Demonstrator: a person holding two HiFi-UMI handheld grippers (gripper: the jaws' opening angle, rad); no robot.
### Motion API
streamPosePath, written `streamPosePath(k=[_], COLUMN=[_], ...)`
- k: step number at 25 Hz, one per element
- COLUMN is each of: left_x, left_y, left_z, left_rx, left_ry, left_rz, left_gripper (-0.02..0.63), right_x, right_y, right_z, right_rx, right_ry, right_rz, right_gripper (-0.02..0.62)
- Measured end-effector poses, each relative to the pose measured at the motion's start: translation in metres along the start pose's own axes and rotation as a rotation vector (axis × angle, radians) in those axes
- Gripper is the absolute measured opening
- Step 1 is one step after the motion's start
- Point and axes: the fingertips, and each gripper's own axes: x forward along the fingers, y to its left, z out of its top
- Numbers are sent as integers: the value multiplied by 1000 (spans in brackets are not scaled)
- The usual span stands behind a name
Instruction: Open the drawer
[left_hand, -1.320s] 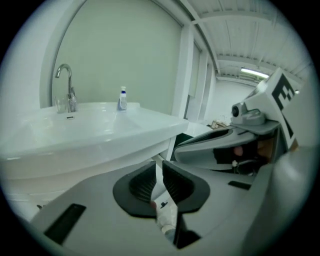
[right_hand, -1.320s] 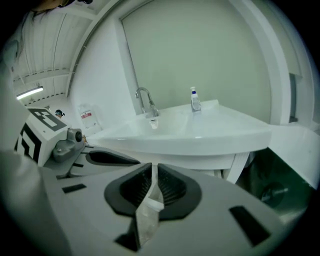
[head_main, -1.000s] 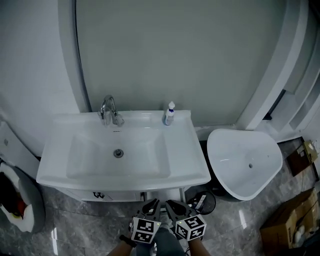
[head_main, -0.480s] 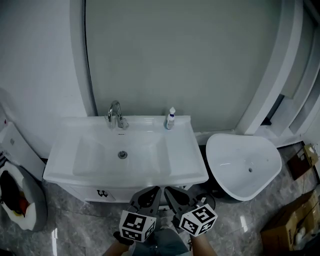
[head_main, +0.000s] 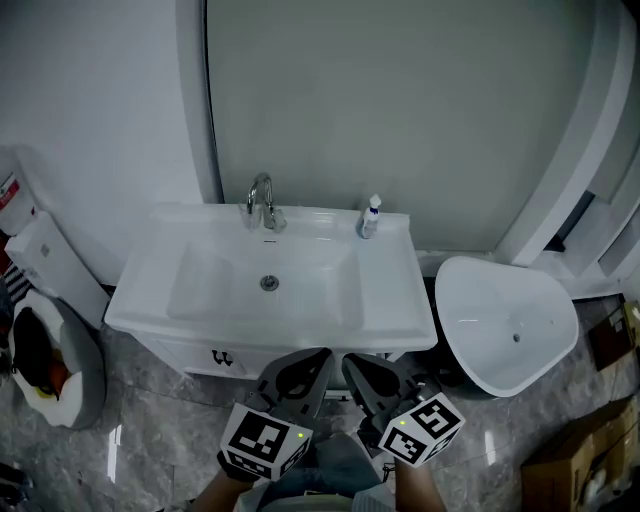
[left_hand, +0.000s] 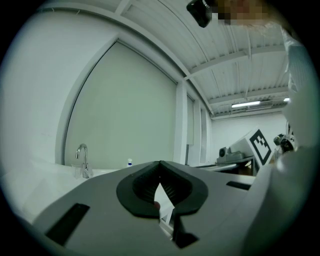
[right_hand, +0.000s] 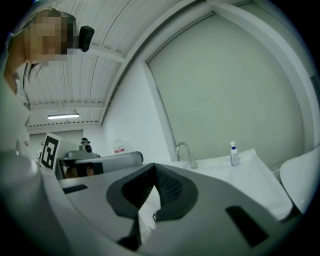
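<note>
1. Nearest the camera in the head view, both grippers sit side by side. The left gripper (head_main: 318, 358) has just been closing its jaws. Its own view shows the left gripper (left_hand: 160, 163) with the tips meeting and nothing between them.
2. The right gripper (head_main: 352, 362) is closed too. In its own view the right gripper's (right_hand: 155, 165) tips touch and it holds nothing.
3. Just beyond the tips comes the drawer (head_main: 190, 352), a narrow white front tucked under the front lip of the washbasin (head_main: 140, 300). It sits flush, shut, with a small black mark on its face.
4. Most of that drawer face lies to the left of the grippers and lower than their tips. Neither gripper touches it, and neither gripper view shows it at all.
5. Open marble floor (head_main: 150, 430) runs in front of the drawer, to the left of the grippers.
6. At the far left stands a round bin (head_main: 80, 385), well apart from the drawer. On the right a white bowl-shaped fixture (head_main: 540, 290) crowds close to the washbasin's side.
7. Further back, on the basin's rear ledge, a chrome faucet (head_main: 262, 200) stands left of a small pump bottle (head_main: 371, 217).
8. Behind everything rises a large grey wall panel (head_main: 400, 110).
</note>
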Motion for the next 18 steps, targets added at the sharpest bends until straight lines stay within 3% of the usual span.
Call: streamPosePath(k=[9,18], left_x=[-12,-10], left_y=[1,6], left_z=[-1,-14], left_rx=[4,12], left_ry=[17,46], left_rz=[-3,-4], left_gripper=[17,17], right_x=[7,10], right_y=[15,12], right_z=[0,-10], right_rx=[-27,10], right_ry=[33,64], right_rz=[30,35], right_gripper=[9,9])
